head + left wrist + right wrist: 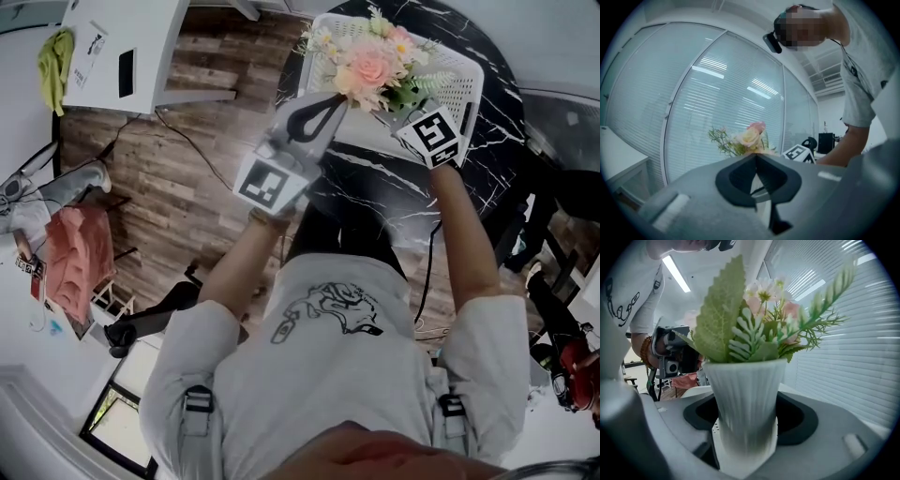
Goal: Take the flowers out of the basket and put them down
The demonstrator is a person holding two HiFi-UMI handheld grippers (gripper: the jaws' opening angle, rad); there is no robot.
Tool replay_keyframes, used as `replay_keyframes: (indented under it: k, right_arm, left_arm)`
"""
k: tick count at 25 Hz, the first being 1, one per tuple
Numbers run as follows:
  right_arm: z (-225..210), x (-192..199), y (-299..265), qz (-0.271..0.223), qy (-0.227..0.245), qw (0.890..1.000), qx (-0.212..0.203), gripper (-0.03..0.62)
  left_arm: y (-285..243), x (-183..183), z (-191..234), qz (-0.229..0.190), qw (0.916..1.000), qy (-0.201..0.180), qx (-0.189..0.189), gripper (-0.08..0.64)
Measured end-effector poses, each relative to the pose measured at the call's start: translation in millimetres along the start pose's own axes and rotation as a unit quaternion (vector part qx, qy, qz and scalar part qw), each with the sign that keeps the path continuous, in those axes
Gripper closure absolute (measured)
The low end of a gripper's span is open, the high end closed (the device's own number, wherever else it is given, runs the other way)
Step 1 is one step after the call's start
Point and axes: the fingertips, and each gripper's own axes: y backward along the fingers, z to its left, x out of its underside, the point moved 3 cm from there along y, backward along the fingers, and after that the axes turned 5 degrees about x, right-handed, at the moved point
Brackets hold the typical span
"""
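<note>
We reach both bare forearms out from the grey T-shirt, away from the body and over the black marble table (394, 192). The left forearm angles toward the far right. The right forearm runs almost straight out along the right side.

The left gripper (337, 99) points at the flowers (370, 61) from the near left. In the left gripper view, the left gripper (755, 155) has its two jaws drawn together at the tips with nothing between them. The flowers (750, 138) stand just beyond those tips, in front of a glass wall with blinds (708, 93).

The right gripper (398, 112) comes in from the near right, with its marker cube facing up. In the right gripper view, the right gripper (746, 420) has its jaws set wide and clamped on a vase (746, 390). The vase is white, ribbed and upright, with one dark pad on each side of it. The flowers (764, 329) rise out of the vase as pink and cream blooms with green leaves and fern sprigs.

In the head view, the bouquet sits between the two grippers, over the near left part of the white perforated basket (461, 80). The basket stands at the far side of the table. We cannot tell whether the vase's foot is clear of the basket.
</note>
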Motion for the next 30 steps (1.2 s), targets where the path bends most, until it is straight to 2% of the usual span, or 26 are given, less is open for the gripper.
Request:
replay_keyframes:
  k: [21,30]
  right_arm:
    - [23.8,-112.3,88.9,-0.064,0.026,0.997,0.04,0.236]
    - [41.1,-142.1,123.5,-0.084,0.032,0.994,0.056,0.236]
  left_arm:
    - [10.7,-92.4,-65.8,-0.041,0.9974,-0.057,0.014,0.555]
    - [18.0,-111.2,-94.0,-0.053,0.9961,-0.068,0.019,0.555]
